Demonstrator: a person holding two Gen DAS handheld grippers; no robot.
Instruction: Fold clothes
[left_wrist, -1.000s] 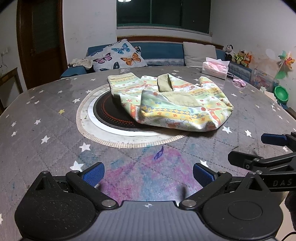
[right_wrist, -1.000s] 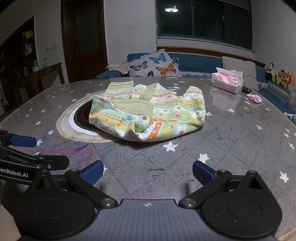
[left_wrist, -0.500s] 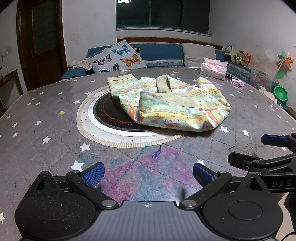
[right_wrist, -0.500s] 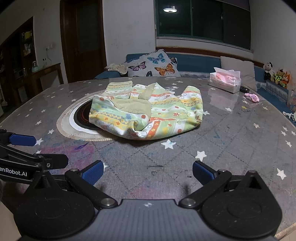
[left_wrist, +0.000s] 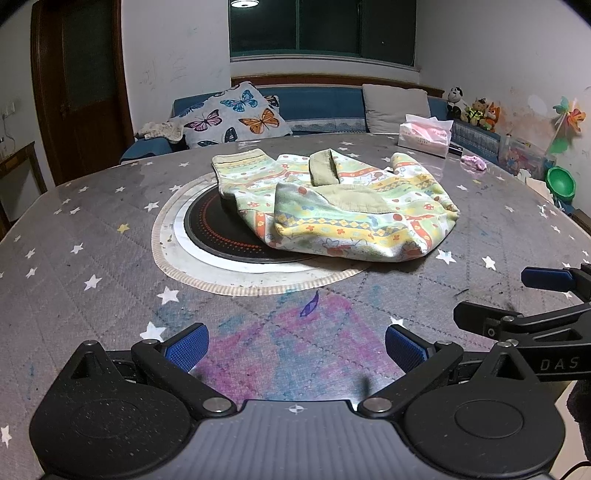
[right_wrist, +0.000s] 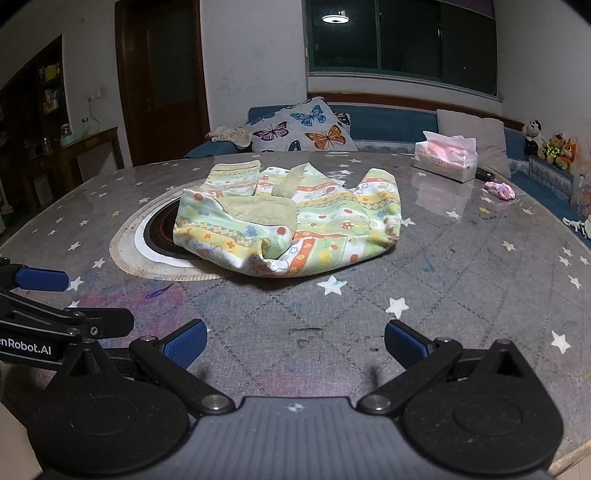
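The patterned garment (left_wrist: 343, 206) lies rumpled on the star-printed round desk (left_wrist: 85, 236), both tools (left_wrist: 295, 345) (right_wrist: 293, 341) released, empty.

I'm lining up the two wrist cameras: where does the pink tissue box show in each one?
Left wrist view: the tissue box stands at the table's far edge, upper right, behind the patterned garment.
Right wrist view: the tissue box is upper right too, beyond and to the right of the garment.
Shared landmark: the butterfly cushion on the sofa.
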